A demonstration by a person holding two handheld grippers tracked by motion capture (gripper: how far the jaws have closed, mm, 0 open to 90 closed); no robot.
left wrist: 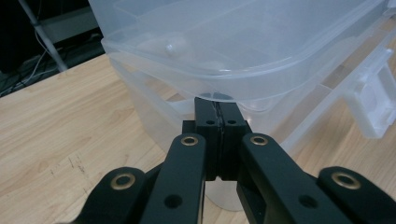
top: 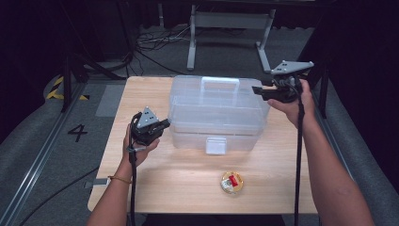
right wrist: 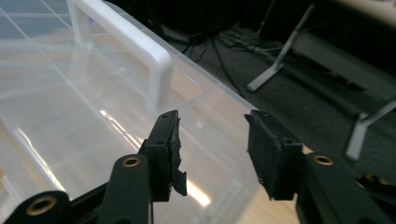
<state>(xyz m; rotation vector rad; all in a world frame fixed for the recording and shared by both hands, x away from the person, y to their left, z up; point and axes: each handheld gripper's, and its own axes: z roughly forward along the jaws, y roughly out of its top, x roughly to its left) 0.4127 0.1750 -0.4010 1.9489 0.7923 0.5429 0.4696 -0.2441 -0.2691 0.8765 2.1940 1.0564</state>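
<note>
While fingers (top: 256, 89) hover, jar (top: 232, 182) near box (top: 217, 110)

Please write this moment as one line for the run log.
left hand-held gripper: shut, tips at clear plastic box left rim | right hand-held gripper: open, nothing between jaws, above box right end | front latch: down
</note>
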